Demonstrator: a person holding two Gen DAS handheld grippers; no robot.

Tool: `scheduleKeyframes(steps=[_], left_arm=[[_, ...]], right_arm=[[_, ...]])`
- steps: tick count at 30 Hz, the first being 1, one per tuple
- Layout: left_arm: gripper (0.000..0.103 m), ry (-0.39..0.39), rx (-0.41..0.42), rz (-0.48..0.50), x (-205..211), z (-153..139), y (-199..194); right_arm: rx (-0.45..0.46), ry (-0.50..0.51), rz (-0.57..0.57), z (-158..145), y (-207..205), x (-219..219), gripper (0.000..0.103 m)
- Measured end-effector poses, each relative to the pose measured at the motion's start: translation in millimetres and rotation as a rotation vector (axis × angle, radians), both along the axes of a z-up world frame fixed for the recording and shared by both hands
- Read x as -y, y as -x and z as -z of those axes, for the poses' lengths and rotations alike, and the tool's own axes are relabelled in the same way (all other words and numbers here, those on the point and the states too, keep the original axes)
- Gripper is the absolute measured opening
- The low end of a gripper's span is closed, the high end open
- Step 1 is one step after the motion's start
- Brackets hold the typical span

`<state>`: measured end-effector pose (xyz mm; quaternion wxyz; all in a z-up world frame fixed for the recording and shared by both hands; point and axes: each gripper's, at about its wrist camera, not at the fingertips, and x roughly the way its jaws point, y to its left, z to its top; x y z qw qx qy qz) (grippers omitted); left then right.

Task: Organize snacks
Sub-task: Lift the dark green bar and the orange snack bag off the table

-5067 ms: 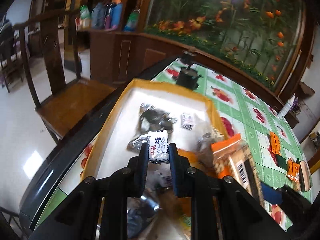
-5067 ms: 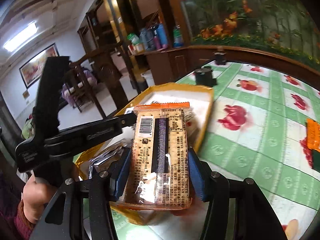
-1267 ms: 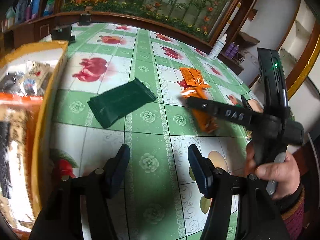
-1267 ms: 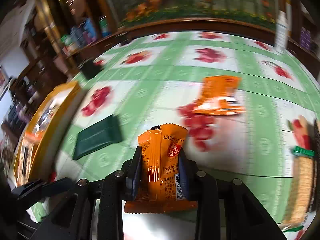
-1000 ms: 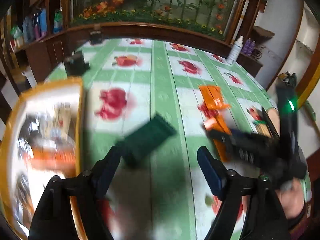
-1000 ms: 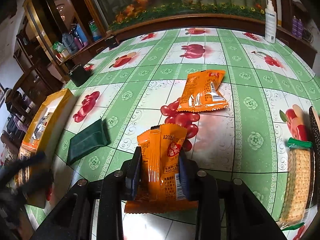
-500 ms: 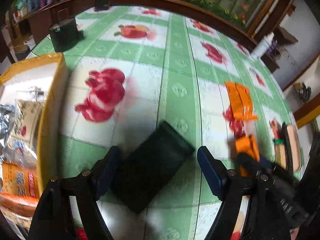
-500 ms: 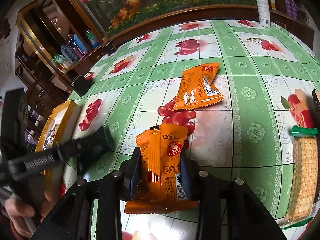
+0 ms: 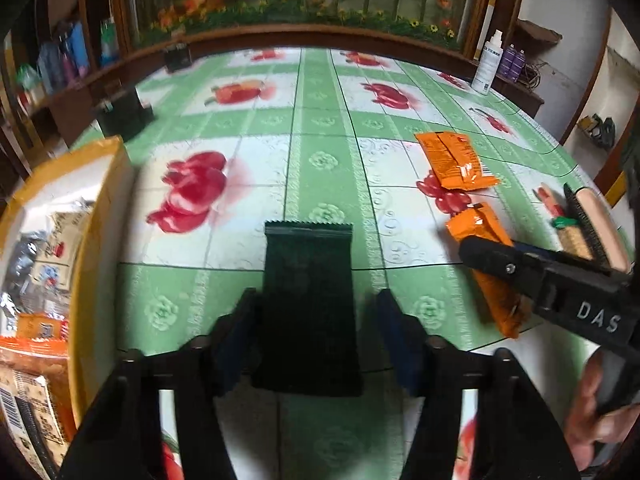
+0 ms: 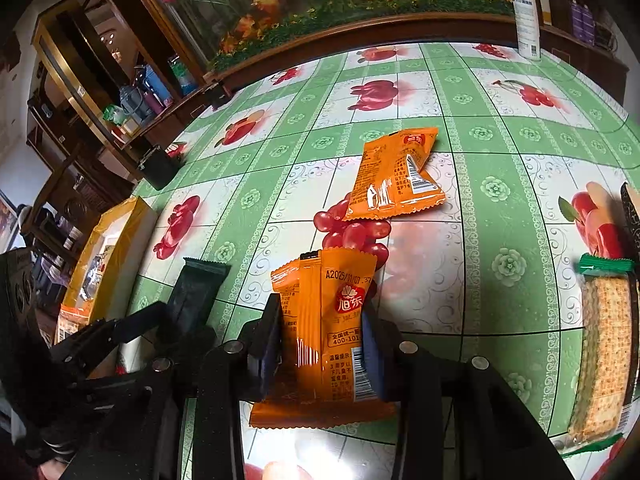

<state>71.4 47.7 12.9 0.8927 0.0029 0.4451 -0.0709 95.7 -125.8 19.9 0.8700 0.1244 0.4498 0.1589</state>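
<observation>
Left claw now closing, seemingly around green packet.

Daylight, moderately bright. Glare patches on the glossy tablecloth near the lower edge of both views. Strong fisheye bending, dark vignetted corners. Left wrist view softly blurred, most at its left edge; right wrist view sharper

Both hand-held tools are matte black plastic. The left two-finger gripper has chunky angled arms with round screw heads and dark blue pads inside its fingers. The right two-finger gripper looks the same — blue pads, silvery screws — and its long arm carries white letters "DAS".
</observation>
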Motion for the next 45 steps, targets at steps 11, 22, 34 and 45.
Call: scheduleKeyframes(steps=[11, 22, 34, 45], left_arm=[[0.046, -0.013, 0.035, -0.001, -2, 0, 0], [0.054, -0.04, 0.033, 0.013, 3, 2, 0], [0.043, -0.039, 0.04, 0.011, 2, 1, 2], [0.043, -0.065, 0.144, -0.036, -4, -13, 12]], right_arm=[[0.074, 0.203, -0.04, 0, 6, -27, 0.042], [0.072, 0.323, -0.083, 0, 11, -33, 0.054], [0.076, 0.334, -0.088, -2, 18, -30, 0.038], [0.127, 0.179, -0.014, -20, 17, -13, 0.038]])
